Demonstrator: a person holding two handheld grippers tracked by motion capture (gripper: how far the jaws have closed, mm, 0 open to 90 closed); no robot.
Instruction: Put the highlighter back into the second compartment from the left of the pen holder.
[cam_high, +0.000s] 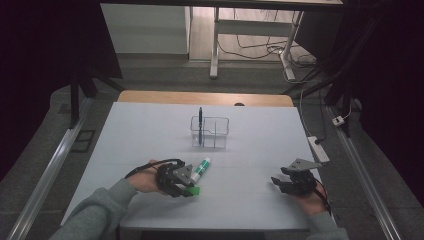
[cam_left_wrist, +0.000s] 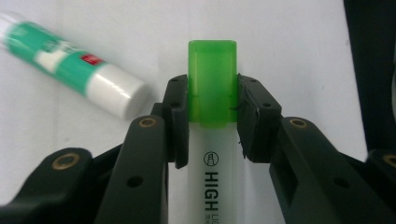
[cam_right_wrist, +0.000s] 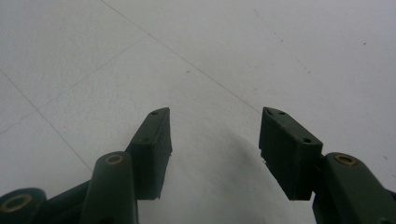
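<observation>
A white highlighter with a green cap (cam_left_wrist: 212, 88) lies between the jaws of my left gripper (cam_left_wrist: 212, 116), whose pads press on both sides of the cap. From above, that left gripper (cam_high: 184, 189) sits low on the white table, the green cap (cam_high: 193, 190) poking out to its right. A green-and-white glue stick (cam_high: 201, 169) lies just beyond it, also seen as a glue stick (cam_left_wrist: 70, 70) at the upper left. My right gripper (cam_high: 281, 183) rests near the table's front right, and its own view shows the right gripper (cam_right_wrist: 215, 135) open over bare table.
A clear plastic organiser (cam_high: 210, 132) stands at the table's middle with a dark blue pen (cam_high: 200, 124) upright in its left compartment. The white table (cam_high: 150, 125) ends in a wooden strip at the back. A power strip (cam_high: 318, 148) and cables lie on the floor to the right.
</observation>
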